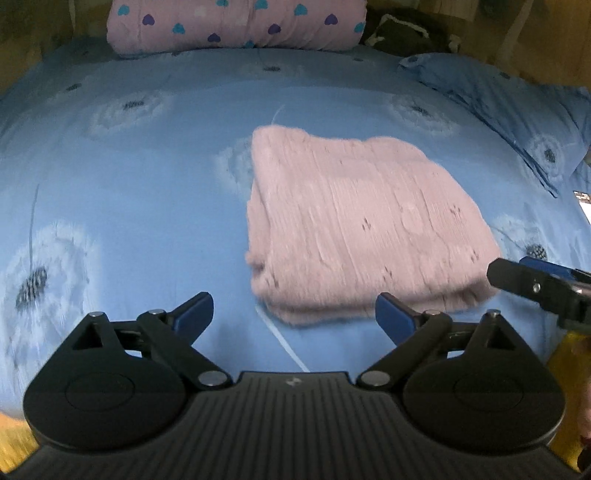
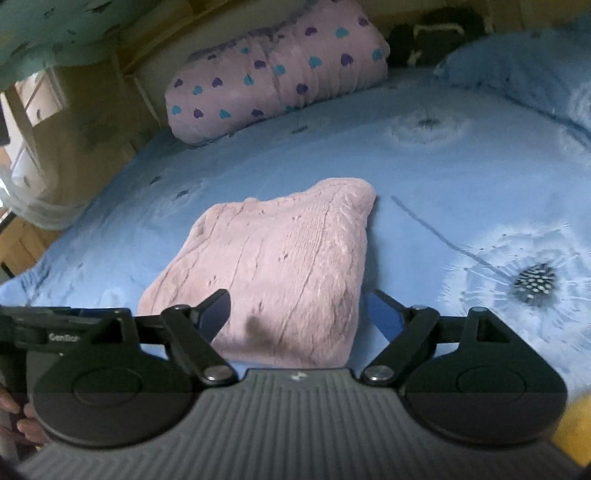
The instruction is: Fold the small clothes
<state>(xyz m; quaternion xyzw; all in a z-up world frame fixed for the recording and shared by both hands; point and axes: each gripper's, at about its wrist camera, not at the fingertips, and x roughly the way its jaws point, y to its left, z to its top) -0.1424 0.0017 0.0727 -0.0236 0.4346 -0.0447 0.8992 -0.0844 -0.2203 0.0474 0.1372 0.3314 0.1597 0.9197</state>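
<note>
A pink fuzzy garment (image 1: 362, 229) lies folded into a thick rectangle on the blue dandelion-print bedsheet (image 1: 129, 206). My left gripper (image 1: 294, 310) hovers open just in front of the garment's near left corner, with nothing between its blue pads. The right gripper's tip (image 1: 535, 288) shows at the garment's near right corner. In the right wrist view the folded garment (image 2: 273, 266) fills the middle, and my right gripper (image 2: 299, 301) stands open above its near edge, fingers apart and not pressing on the fabric. Part of the left gripper (image 2: 44, 328) shows at the left edge.
A pink rolled blanket with heart print (image 1: 236, 26) lies along the far edge of the bed. A blue pillow (image 1: 517, 122) sits at the far right, with a dark bag (image 1: 402, 33) behind it. A phone screen (image 1: 583, 203) peeks in at the right edge. A person's fingers (image 2: 22, 424) show low on the left.
</note>
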